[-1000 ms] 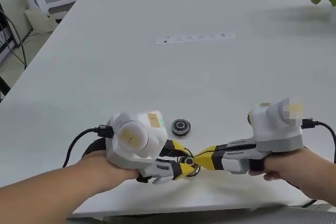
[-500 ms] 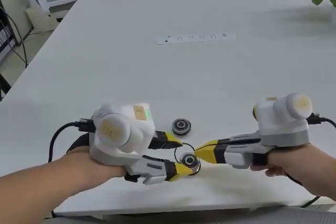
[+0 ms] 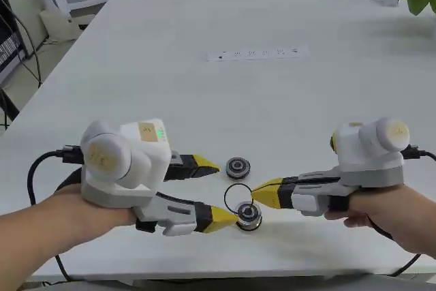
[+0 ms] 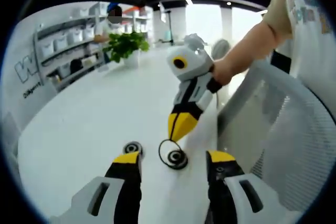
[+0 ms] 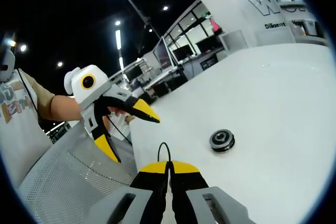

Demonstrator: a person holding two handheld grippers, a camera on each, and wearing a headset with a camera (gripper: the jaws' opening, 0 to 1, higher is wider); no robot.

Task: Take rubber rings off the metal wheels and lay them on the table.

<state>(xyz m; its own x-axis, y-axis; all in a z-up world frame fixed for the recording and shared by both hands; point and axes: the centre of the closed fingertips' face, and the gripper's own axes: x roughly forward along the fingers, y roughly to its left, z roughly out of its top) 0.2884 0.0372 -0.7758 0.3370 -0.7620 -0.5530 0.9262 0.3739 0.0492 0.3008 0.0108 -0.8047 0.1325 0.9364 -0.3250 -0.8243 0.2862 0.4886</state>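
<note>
Finds the right gripper [image 3: 255, 193] clenched, jaws pressed flat together on a thin black rubber ring [image 3: 236, 195], which loops out just ahead of its tips. Finds the left gripper [image 3: 218, 192] released, jaws spread wide and gripping nothing. Places the first metal wheel [image 3: 247, 215] flat on the table [image 3: 272, 100], just ahead of and below the right tips and touching or all but touching the nearer left tip. In the left gripper view, places it in the gap between the spread jaws. Notes the ring's near edge resting against that wheel; cannot tell whether it is wholly clear of the rim. Records a second wheel [image 3: 237, 166] just beyond both sets of tips, apart from them, nearest the farther left jaw. Notes a dark band round its edge, taken to be its ring still fitted. Judges the first ring off or very nearly off, but held and not yet laid on the table. Judges the second wheel untouched. Leaves outstanding: setting down the held ring, then stripping the second wheel.
</note>
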